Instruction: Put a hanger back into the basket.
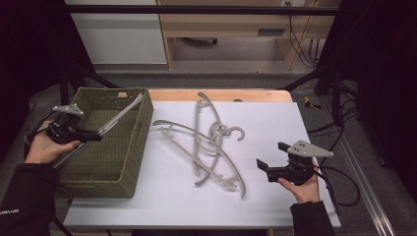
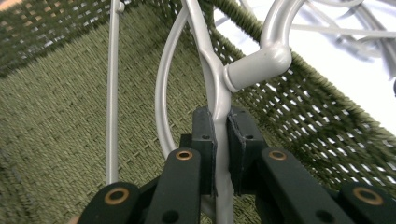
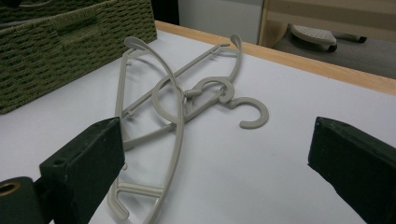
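Left hand (image 1: 44,147) is held palm-up at the near-left wall of the green woven basket (image 1: 130,157), forearm entering from below. Left gripper (image 1: 96,135) is pointed rightward over the basket interior; jaws are clamped on a grey plastic hanger (image 2: 219,100) just below its hook neck. Beyond the jaws, the hanger is seen slanting up across the basket toward its far rim.

Ahead and left of the right gripper (image 1: 271,156), a tangle of grey hangers (image 1: 206,147) is spread on the white table sheet (image 1: 265,201), well apart from the basket.

Right gripper is held level, jaws spread wide with nothing between them; the right hand (image 1: 305,189) is cupped beneath it, wrist low at the table's near-right edge.
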A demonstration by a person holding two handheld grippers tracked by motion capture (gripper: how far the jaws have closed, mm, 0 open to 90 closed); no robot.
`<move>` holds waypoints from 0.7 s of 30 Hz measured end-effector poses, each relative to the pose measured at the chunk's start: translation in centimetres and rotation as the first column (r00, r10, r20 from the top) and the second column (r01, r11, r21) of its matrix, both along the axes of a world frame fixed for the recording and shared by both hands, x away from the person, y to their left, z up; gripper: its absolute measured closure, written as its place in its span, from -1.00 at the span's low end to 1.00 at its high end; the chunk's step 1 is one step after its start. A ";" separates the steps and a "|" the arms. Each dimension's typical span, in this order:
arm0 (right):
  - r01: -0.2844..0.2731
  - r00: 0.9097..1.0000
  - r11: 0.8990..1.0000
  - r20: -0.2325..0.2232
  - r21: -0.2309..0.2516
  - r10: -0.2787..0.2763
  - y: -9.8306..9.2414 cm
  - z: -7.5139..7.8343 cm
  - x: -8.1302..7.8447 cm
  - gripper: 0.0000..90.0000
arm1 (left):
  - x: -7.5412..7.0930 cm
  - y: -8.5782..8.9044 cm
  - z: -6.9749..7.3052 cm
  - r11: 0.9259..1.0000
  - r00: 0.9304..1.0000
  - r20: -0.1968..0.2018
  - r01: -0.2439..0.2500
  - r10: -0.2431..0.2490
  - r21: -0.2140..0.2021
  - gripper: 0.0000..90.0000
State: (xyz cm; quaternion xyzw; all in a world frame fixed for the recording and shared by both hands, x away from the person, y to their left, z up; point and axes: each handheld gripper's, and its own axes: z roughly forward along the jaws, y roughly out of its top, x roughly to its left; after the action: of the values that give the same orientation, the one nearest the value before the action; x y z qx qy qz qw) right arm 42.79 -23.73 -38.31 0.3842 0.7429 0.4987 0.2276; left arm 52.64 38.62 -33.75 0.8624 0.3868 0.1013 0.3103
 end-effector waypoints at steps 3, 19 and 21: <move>-0.003 1.000 1.000 -0.001 0.000 0.003 0.0 0.0 0.0 -0.91 | 0.0 0.0 -1.0 1.000 1.000 -0.002 -0.019 0.019 -0.008 0.82; -0.004 1.000 1.000 -0.002 0.001 0.004 0.1 0.0 0.0 -0.91 | 0.2 -0.6 -5.0 0.999 0.997 -0.063 -0.041 0.042 0.008 0.81; -0.004 1.000 1.000 -0.002 0.002 0.004 0.1 0.0 0.0 -0.91 | 0.2 -0.7 -5.4 0.999 0.997 -0.062 -0.046 0.047 0.020 0.81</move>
State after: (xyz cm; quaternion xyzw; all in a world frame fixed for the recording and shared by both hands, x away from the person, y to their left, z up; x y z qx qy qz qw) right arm 42.81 -23.64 -38.35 0.3834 0.7435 0.4995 0.2253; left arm 52.84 37.90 -39.16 0.8587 0.4156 0.0849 0.2877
